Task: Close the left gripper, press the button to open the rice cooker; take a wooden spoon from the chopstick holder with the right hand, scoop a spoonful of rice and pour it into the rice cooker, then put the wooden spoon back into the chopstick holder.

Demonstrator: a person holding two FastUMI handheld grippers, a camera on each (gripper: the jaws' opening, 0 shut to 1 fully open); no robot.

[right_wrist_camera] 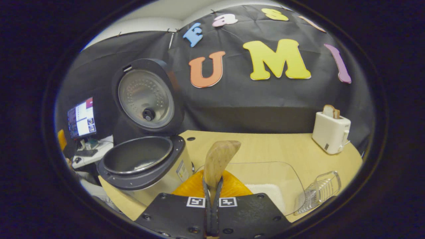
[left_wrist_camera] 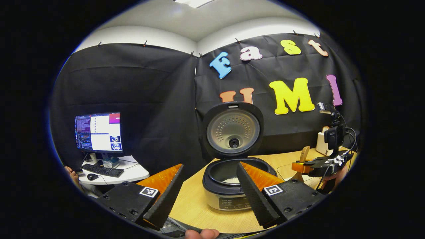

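In the left gripper view, your left claw (left_wrist_camera: 207, 192) is spread wide at the bottom of the frame, and the cooker (left_wrist_camera: 229, 189) sits between its fingers, lid up. At right, your right claw (left_wrist_camera: 307, 166) holds the spoon (left_wrist_camera: 303, 154).

In the right gripper view, that claw (right_wrist_camera: 212, 199) pinches the spoon (right_wrist_camera: 219, 159) at lower centre; the cooker (right_wrist_camera: 146, 162) stands open at left on the bench (right_wrist_camera: 282, 149).

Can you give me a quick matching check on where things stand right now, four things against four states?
Things:
1. rice cooker lid
2. wooden spoon
3. left gripper
4. toaster

States:
a. fingers apart, holding nothing
b. clamped in the right gripper, bowl end up
c. swung up, standing open
d. at the table's far right, a bread slice sticking out

Pairs: 1-c, 2-b, 3-a, 4-d
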